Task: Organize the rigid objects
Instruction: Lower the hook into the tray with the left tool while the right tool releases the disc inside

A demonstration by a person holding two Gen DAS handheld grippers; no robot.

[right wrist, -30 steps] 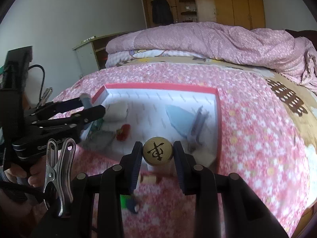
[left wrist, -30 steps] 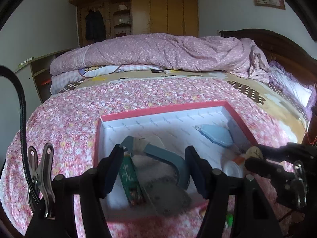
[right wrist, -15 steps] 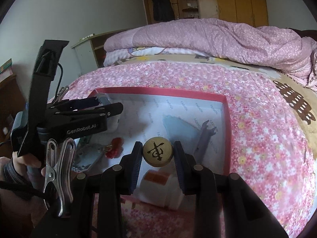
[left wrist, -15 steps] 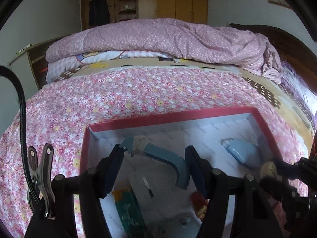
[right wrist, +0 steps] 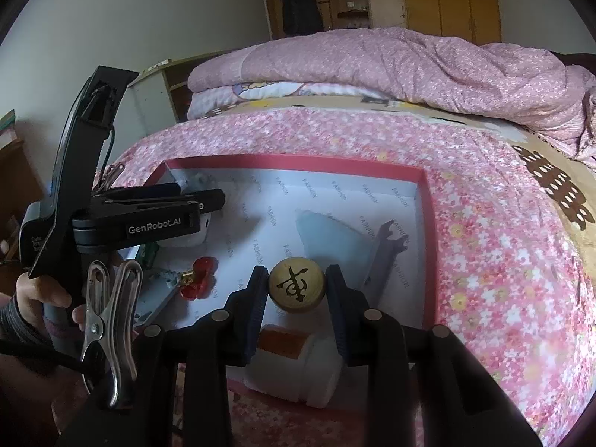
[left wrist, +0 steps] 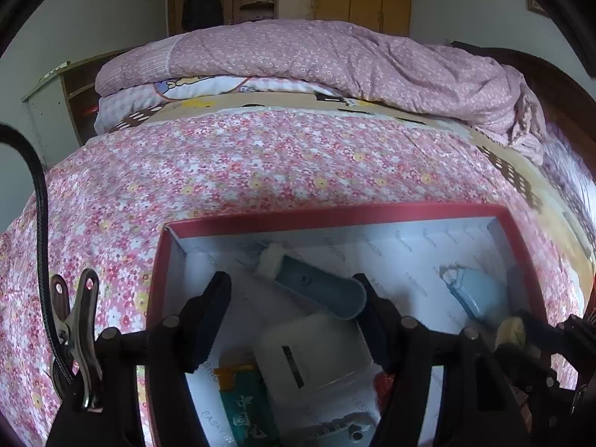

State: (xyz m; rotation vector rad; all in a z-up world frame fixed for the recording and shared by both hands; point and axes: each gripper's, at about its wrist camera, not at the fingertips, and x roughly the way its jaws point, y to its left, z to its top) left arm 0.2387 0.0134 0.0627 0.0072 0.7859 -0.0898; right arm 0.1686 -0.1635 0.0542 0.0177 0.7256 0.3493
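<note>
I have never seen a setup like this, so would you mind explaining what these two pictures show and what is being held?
There is no robot here: a person holds a two-finger claw in each hand, and a wide-angle camera on each claw looks forward along its fingers. One picture comes from the left claw, the other from the right claw. Both hover over a red box with a white inside, lying on a bed with a pink flowered cover. In the box are a white case, a blue curved piece, a green packet, a red trinket and a white bottle. The right claw grips a round wooden game piece. The left claw is open and holds nothing.
</note>
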